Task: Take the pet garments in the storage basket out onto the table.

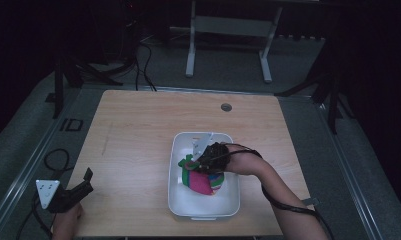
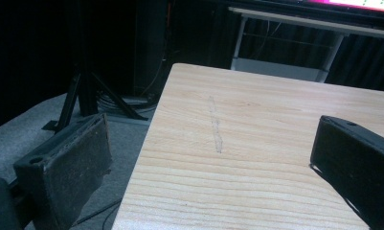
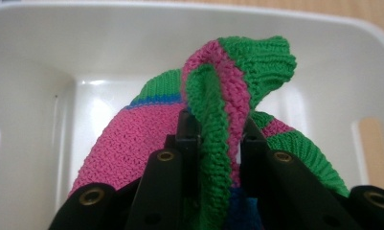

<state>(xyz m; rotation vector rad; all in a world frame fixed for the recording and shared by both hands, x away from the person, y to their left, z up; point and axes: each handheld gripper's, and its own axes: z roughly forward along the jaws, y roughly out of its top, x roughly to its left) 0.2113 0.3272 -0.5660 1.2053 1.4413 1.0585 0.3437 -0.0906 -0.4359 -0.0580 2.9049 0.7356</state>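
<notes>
A knitted piece (image 1: 202, 181) striped in pink, green and blue lies bunched in the white bin (image 1: 180, 205) near the table's front middle. My right gripper (image 1: 198, 161) is over the bin, shut on a fold of the knitted piece (image 3: 218, 91); the green and pink fold stands up between the two black jaws. Behind the fold is the bin's white wall (image 3: 84, 43). My left gripper (image 1: 83, 181) rests at the table's front left corner, open, with bare wood between its fingers (image 2: 74, 163).
The wooden table (image 1: 138, 130) has a round cable hole (image 1: 226, 107) at the back. A faint grey streak (image 2: 215, 125) marks the wood ahead of the left gripper. Black stands and cables sit on the grey floor left of the table.
</notes>
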